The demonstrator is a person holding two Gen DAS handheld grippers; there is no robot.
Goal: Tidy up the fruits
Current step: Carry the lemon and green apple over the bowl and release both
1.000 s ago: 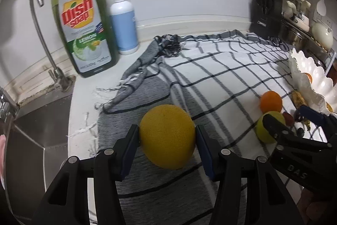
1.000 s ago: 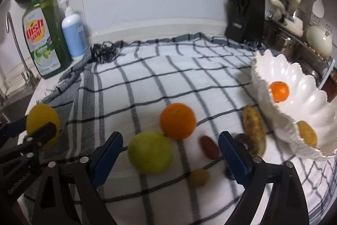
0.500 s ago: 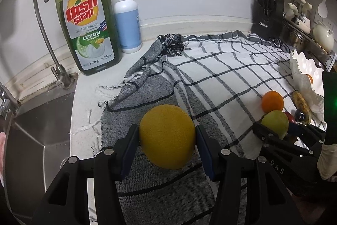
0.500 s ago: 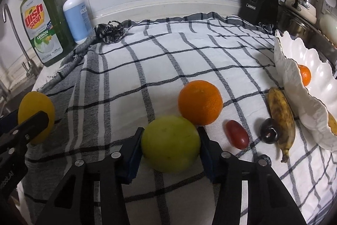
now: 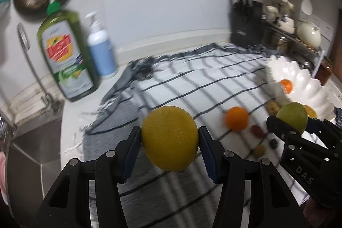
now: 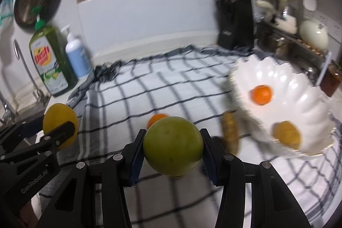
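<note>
My left gripper (image 5: 170, 143) is shut on a large yellow citrus fruit (image 5: 170, 138) and holds it above the checked cloth (image 5: 192, 82). My right gripper (image 6: 172, 150) is shut on a green apple (image 6: 173, 145), also lifted; it shows in the left wrist view (image 5: 291, 118). The white scalloped bowl (image 6: 299, 87) at the right holds a small orange (image 6: 261, 94) and a yellow fruit (image 6: 286, 135). An orange (image 5: 236, 119), a banana (image 6: 229, 131) and small dark fruits (image 5: 257, 130) lie on the cloth.
A dish soap bottle (image 5: 64, 57) and a blue pump bottle (image 5: 101, 52) stand at the back left by the sink (image 5: 30, 146). A knife block (image 6: 237, 20) stands at the back. A rack with kitchenware (image 6: 307, 35) is behind the bowl.
Both grippers have lifted their fruits off the cloth and swung right toward the bowl. The right gripper closed on the green apple a moment before.
</note>
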